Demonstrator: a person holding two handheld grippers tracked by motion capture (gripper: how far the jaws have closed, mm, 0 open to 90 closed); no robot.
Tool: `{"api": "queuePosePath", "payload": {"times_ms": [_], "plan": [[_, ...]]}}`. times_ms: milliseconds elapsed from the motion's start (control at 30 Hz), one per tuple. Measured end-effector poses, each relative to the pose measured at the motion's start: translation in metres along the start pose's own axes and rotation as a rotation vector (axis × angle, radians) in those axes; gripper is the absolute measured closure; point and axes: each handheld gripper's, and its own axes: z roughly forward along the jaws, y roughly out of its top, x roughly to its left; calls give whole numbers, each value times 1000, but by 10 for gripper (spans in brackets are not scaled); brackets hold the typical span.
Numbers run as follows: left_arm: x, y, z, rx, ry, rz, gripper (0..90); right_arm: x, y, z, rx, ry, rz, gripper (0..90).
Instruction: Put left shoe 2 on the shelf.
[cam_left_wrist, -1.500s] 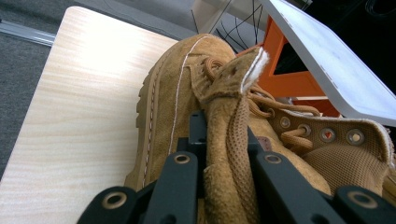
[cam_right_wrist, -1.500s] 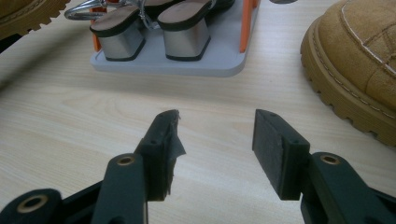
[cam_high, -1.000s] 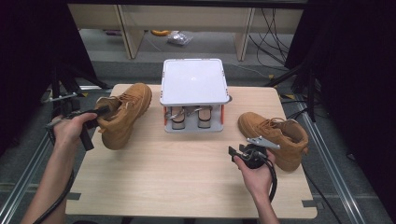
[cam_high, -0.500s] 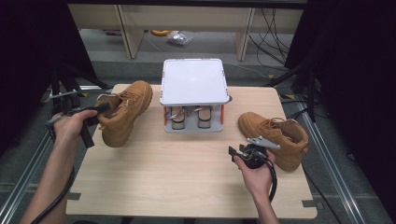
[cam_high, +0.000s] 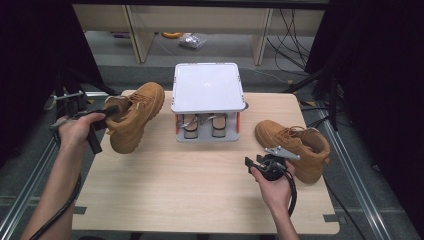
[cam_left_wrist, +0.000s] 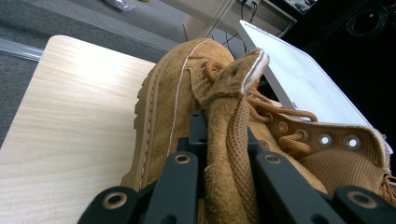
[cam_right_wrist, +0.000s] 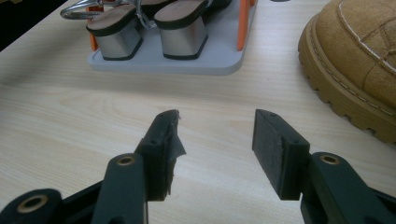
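Note:
A tan suede lace-up boot (cam_high: 137, 112) is tilted at the table's left, its toe pointing to the far side. My left gripper (cam_high: 112, 111) is shut on its tongue. In the left gripper view the black jaws of this gripper (cam_left_wrist: 225, 130) pinch the mesh-lined tongue (cam_left_wrist: 233, 79) from both sides, and the boot's toe (cam_left_wrist: 173, 88) lies beyond them. The matching boot (cam_high: 295, 142) stands on its sole at the right. My right gripper (cam_high: 255, 162) is open just left of that boot and low over the wood. Between the jaws of this gripper (cam_right_wrist: 215, 126) there is only bare table.
A white-topped shoe rack (cam_high: 207, 87) stands at the middle back of the table. A pair of block-heeled sandals (cam_right_wrist: 180, 32) sits on its grey lower tray (cam_right_wrist: 187, 65). The right boot's lugged sole (cam_right_wrist: 341, 100) is close to my right gripper. Dark drapes and metal rails flank the table.

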Motion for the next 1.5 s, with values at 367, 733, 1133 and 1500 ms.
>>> {"api": "queuePosePath", "payload": {"times_ms": [367, 733, 1133, 1500], "plan": [[-2, 5, 1, -3, -2, -4, 826, 0, 0, 0, 1, -2, 0, 515], [-8, 15, 0, -16, -13, 1, 826, 0, 1, -2, 8, -5, 6, 515], [-15, 23, 2, -25, -22, 2, 825, 2, 1, -4, 27, -14, 41, 516], [-18, 31, 2, -36, -34, 2, 824, 1, 1, -3, 6, -5, 53, 517]]}}
